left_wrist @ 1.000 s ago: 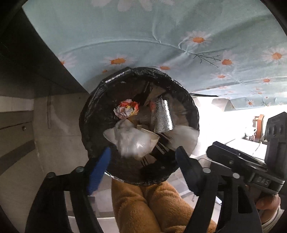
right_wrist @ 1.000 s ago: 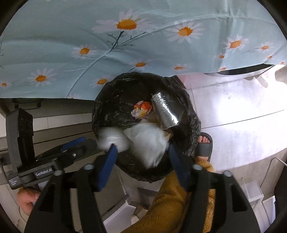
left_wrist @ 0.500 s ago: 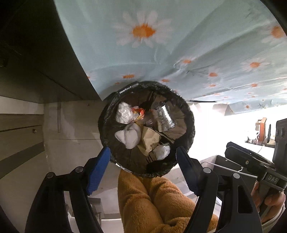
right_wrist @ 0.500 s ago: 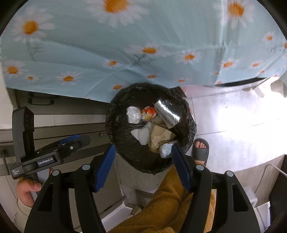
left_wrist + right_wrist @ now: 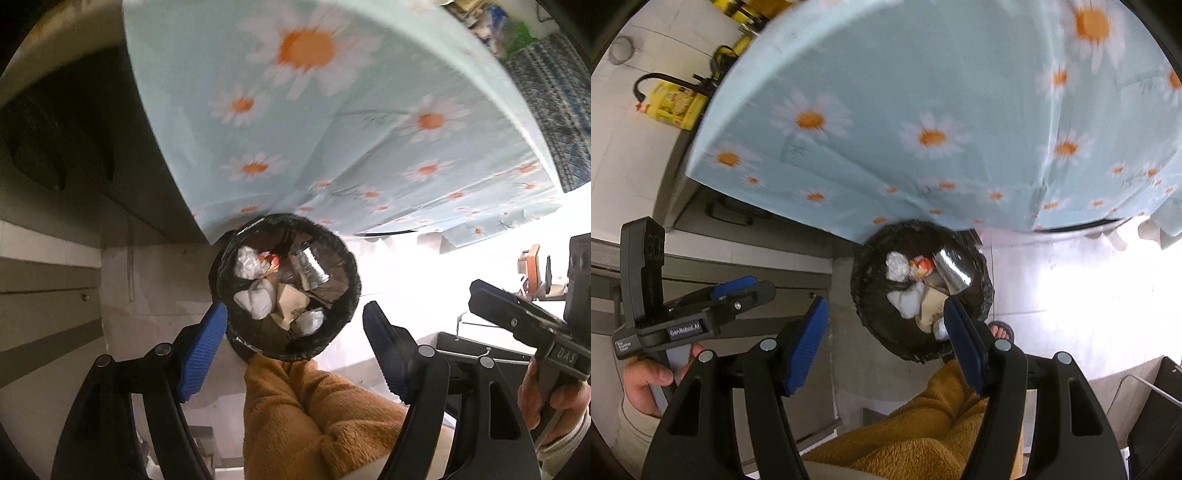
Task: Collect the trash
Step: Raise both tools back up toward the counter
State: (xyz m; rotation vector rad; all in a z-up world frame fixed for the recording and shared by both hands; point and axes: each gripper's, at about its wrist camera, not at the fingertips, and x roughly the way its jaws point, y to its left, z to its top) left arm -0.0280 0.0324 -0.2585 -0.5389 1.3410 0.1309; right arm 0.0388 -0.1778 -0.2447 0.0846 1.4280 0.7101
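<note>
Hanging open above bin point(image 5: 334, 334), both hand-held grippers point(image 5: 295, 332) point(image 5: 884, 332) empty.

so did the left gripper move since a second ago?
Yes. The left gripper has risen away from the bin: the bin looks much smaller between its open fingers, and more daisy tablecloth shows above.

Each claw point(image 5: 293, 349) has black plastic arms with silver screws and blue ribbed pads point(image 5: 201, 356). The right claw point(image 5: 886, 341) looks the same; the person wears fuzzy mustard-brown trousers point(image 5: 314, 417), a pale cuff point(image 5: 633, 426), seemingly a dark sandal point(image 5: 1001, 331).
</note>
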